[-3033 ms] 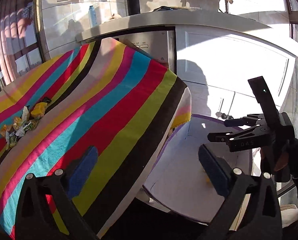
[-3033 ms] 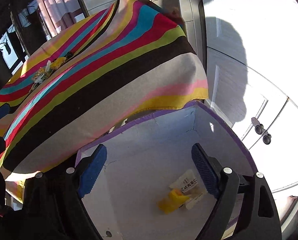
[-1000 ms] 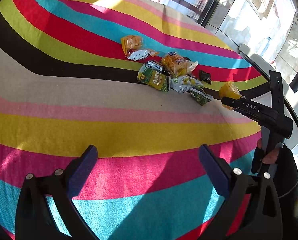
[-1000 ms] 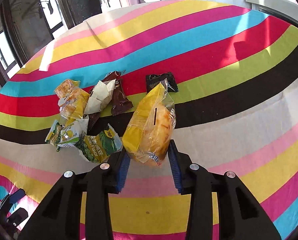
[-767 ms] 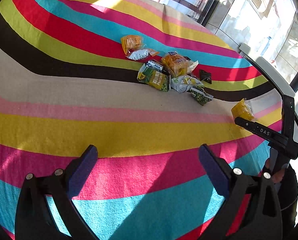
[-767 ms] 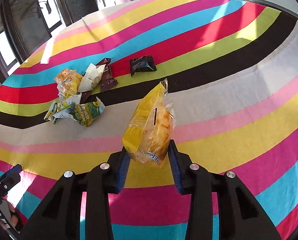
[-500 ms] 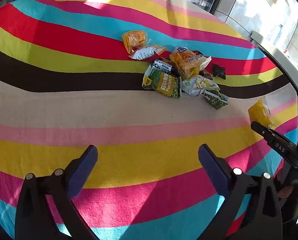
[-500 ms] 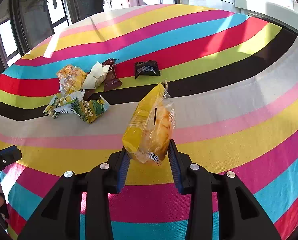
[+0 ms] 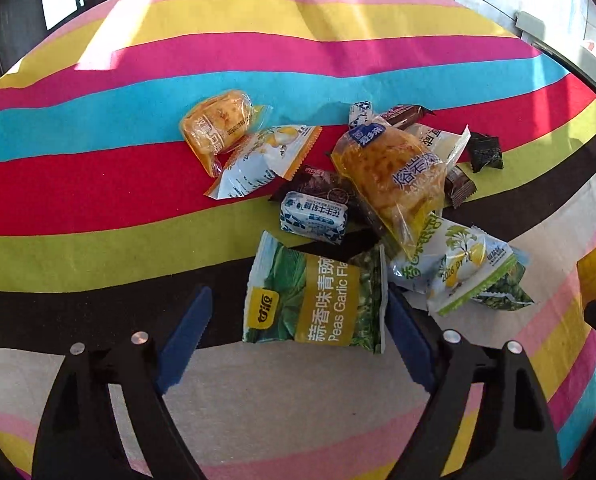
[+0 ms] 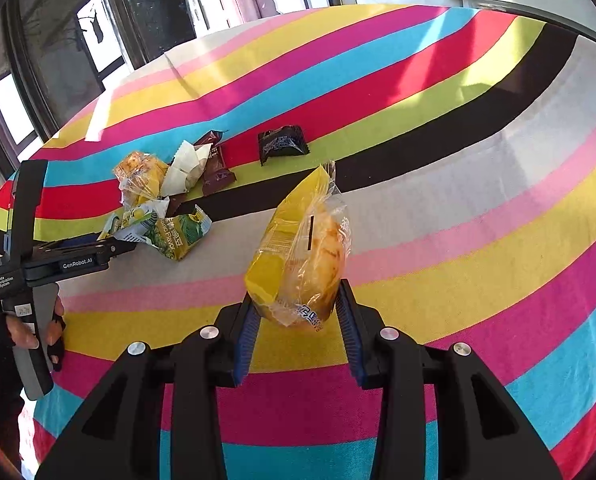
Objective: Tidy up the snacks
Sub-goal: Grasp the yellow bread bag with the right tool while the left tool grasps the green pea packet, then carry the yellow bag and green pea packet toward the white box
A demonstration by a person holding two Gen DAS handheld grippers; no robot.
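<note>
Left wrist | pea packet between closing jaws | right jaws pinching yellow bun packet

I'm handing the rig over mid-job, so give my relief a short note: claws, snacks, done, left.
Left claw: closing around the green garlic pea packet at the near edge of the snack pile; one pad touches its edge, the other is not yet on it.
Right claw: shut on a yellow bread packet, held clear above the striped tablecloth.
Done: one packet picked up.
Left: finish the pea grasp, stow both packets, then clear the pile, including the dark wrapper lying apart. No container shows in either view.
</note>
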